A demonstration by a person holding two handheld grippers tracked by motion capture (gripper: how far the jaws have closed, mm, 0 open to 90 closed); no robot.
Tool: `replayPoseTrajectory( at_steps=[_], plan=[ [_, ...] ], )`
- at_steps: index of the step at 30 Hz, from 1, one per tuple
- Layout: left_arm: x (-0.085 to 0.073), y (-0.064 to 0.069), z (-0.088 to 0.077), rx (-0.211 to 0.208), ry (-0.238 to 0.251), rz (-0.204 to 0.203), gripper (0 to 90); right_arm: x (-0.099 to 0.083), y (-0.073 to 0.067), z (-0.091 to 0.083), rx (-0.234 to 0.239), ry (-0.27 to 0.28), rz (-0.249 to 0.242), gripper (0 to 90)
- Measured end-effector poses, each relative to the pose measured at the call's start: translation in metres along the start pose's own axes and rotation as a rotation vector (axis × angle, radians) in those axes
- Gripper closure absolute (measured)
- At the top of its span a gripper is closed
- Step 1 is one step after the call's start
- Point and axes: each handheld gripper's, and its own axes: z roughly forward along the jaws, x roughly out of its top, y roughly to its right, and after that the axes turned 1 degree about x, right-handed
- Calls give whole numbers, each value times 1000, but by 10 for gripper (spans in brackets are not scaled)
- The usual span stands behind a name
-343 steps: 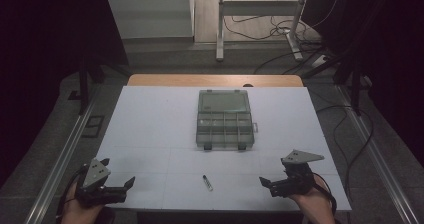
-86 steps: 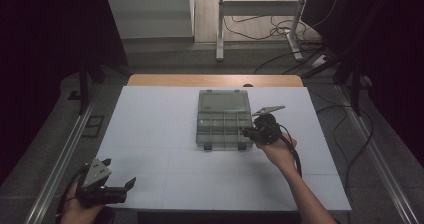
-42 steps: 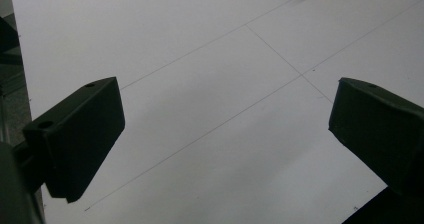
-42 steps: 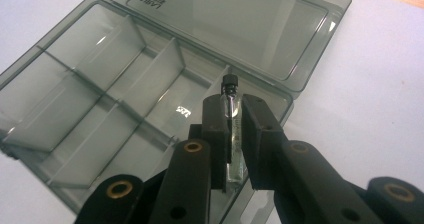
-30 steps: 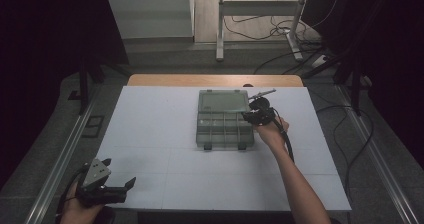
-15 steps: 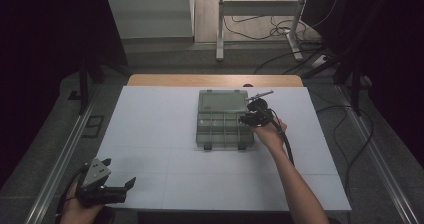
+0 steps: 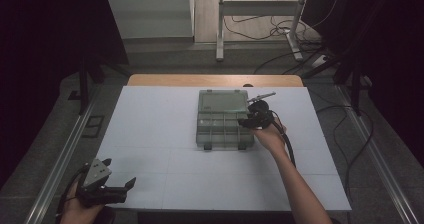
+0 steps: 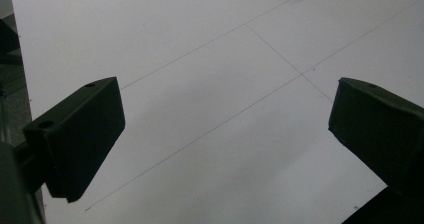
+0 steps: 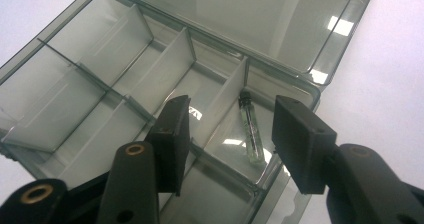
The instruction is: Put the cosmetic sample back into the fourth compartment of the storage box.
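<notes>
A clear grey compartment box (image 7: 223,130) lies mid-table with its lid (image 7: 222,102) folded open behind it. In the right gripper view, a small glass vial (image 9: 251,129) with a dark cap lies flat in a compartment by the box's (image 9: 90,74) hinge side. My right gripper (image 9: 232,119) hovers just above that compartment, open, with one jaw on each side of the vial and neither touching it. In the high view the right gripper (image 7: 251,120) is at the box's right edge. My left gripper (image 7: 119,189) rests open near the table's front left corner, holding nothing (image 8: 225,129).
The white table top (image 7: 150,134) has faint grid lines and a wooden strip (image 7: 215,80) at its far edge. Cables (image 7: 300,49) and a stand's legs are on the floor beyond. Metal rails (image 7: 55,164) run along both sides.
The vial lay on the table's front middle 11.4 s ago; it is now in the box. The right gripper went from the front right to the box, lately drawing back slightly. Left gripper unmoved.
</notes>
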Motion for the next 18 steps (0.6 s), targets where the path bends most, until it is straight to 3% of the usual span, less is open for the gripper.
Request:
replayPoseTrajectory(
  at_steps=[18],
  plan=[
    [0, 0, 0, -1, 1, 4, 22, -6, -9, -18, 39, -2, -25, 377]
  ],
)
